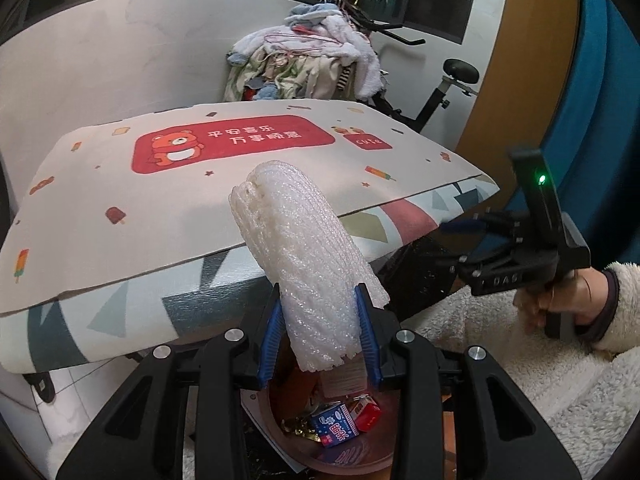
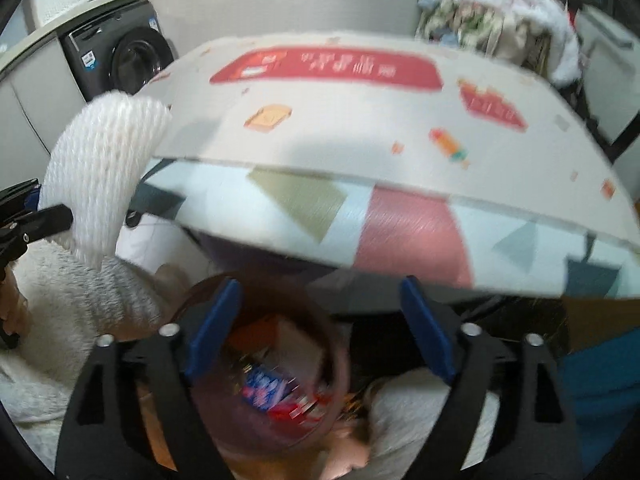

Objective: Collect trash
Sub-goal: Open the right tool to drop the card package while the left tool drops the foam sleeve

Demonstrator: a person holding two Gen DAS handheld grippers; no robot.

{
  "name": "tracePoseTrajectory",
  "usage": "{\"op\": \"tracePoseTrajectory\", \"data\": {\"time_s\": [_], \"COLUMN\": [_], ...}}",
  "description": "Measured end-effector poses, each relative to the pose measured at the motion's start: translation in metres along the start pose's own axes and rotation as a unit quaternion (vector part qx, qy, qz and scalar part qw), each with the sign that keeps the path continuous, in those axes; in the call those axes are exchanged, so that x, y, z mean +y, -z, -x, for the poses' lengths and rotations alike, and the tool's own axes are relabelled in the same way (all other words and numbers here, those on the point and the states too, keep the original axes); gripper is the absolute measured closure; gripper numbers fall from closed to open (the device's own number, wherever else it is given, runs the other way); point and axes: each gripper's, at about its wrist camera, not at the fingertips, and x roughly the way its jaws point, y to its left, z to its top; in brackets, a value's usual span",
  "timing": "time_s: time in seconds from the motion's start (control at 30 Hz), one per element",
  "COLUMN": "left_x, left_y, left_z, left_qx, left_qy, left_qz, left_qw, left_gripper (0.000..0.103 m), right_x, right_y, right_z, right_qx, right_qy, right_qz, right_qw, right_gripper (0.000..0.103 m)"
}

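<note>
My left gripper (image 1: 320,312) is shut on a white foam net sleeve (image 1: 304,240), which sticks up and away between the blue pads. Just below it stands a brown bin (image 1: 272,412) holding a blue-and-white carton (image 1: 334,426) and a red carton (image 1: 366,412). At the right of this view a hand holds my right gripper (image 1: 464,240). In the blurred right wrist view, the right gripper (image 2: 320,292) stands open over the bin (image 2: 340,360) with nothing between its fingers. The foam sleeve (image 2: 104,160) and the left gripper (image 2: 24,216) show at the left there.
A table with a cartoon-print mat (image 1: 160,200) overhangs the bin. Behind it are a heap of laundry (image 1: 312,60), an exercise bike (image 1: 440,92) and a washing machine (image 2: 120,56). A white fleece garment (image 1: 540,380) on the person lies beside the bin.
</note>
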Motion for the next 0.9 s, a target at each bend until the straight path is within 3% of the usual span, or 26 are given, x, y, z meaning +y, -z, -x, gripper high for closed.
{"op": "tracePoseTrajectory", "data": {"time_s": [0.17, 0.33, 0.5, 0.57, 0.63, 0.7, 0.8, 0.9], "left_x": [-0.006, -0.022, -0.030, -0.031, -0.031, -0.030, -0.022, -0.014], "left_y": [0.010, 0.020, 0.030, 0.032, 0.033, 0.034, 0.031, 0.027], "left_z": [-0.013, -0.029, -0.049, -0.054, -0.060, -0.064, -0.064, -0.058], "left_qx": [0.015, 0.053, 0.102, 0.112, 0.124, 0.128, 0.122, 0.107], "left_qy": [0.014, 0.025, 0.023, 0.024, 0.018, 0.006, -0.007, -0.026], "left_qz": [-0.010, -0.050, -0.072, -0.072, -0.072, -0.070, -0.054, -0.033], "left_qw": [0.9997, 0.9970, 0.9919, 0.9908, 0.9895, 0.9893, 0.9910, 0.9933], "left_gripper": [0.068, 0.067, 0.067, 0.062, 0.037, 0.021, 0.011, 0.010], "right_x": [-0.003, 0.004, 0.004, 0.003, 0.002, 0.004, 0.002, 0.001], "right_y": [0.010, 0.014, 0.014, 0.013, 0.013, 0.016, 0.017, 0.018], "right_z": [0.002, 0.001, 0.005, 0.003, 0.003, 0.003, 0.003, 0.004], "right_qx": [-0.041, -0.060, -0.072, -0.070, -0.068, -0.067, -0.065, -0.066], "right_qy": [0.010, 0.050, 0.039, 0.042, 0.041, 0.041, 0.043, 0.043], "right_qz": [0.011, 0.019, 0.016, 0.014, 0.015, 0.016, 0.014, 0.011], "right_qw": [0.999, 0.997, 0.997, 0.997, 0.997, 0.997, 0.997, 0.997], "right_gripper": [0.010, 0.006, 0.006, 0.006, 0.006, 0.006, 0.006, 0.006]}}
